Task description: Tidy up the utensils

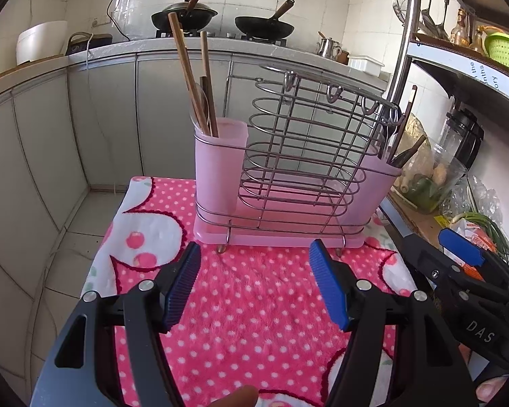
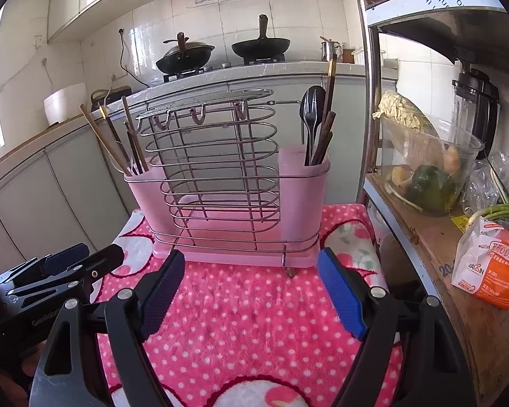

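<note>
Rack [image 2: 220,169]: left cup [image 2: 142,190] holds chopsticks [image 2: 118,142]; right cup [image 2: 303,200] holds spoon [image 2: 311,108], chopsticks. My left tongs [image 1: 254,285] and right tongs [image 2: 251,291] gape wide, empty.

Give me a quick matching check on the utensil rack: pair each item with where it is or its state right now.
Items:
1. black spoon
2. light wooden chopsticks
3. wire centre section
4. left gripper

States or places:
A. open, holding nothing
B. in the rack's left-hand pink cup
C. no utensils in it
D. in the rack's right-hand pink cup

Pairs: 1-D, 2-B, 3-C, 4-A
</note>
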The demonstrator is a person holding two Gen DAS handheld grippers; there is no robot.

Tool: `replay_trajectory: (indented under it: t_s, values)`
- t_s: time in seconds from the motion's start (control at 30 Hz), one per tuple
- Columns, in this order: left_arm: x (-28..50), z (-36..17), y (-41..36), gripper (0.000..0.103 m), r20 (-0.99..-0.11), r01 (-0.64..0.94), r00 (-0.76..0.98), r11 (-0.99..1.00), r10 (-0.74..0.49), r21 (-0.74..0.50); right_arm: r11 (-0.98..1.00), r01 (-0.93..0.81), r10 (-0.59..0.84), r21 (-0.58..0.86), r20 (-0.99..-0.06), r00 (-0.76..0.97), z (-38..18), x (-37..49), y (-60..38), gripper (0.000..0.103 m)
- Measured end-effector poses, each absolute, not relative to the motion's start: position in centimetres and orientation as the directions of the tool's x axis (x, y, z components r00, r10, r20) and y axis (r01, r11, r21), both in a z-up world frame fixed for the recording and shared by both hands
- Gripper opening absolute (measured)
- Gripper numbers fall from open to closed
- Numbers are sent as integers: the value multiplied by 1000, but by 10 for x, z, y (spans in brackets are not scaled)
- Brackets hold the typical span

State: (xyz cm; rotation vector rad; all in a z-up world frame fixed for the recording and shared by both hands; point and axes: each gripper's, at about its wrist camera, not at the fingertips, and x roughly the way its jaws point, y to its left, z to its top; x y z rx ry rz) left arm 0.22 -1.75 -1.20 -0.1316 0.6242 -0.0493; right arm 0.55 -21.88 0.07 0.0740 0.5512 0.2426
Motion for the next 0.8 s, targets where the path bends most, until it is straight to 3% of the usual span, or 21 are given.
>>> replay_trajectory:
  t_s: [0.8]
  values:
    - [-1,-11,-18,67,-578,18,811,991,-94,-135,970,-204,243,132,-511,824,-2,7,-219,79]
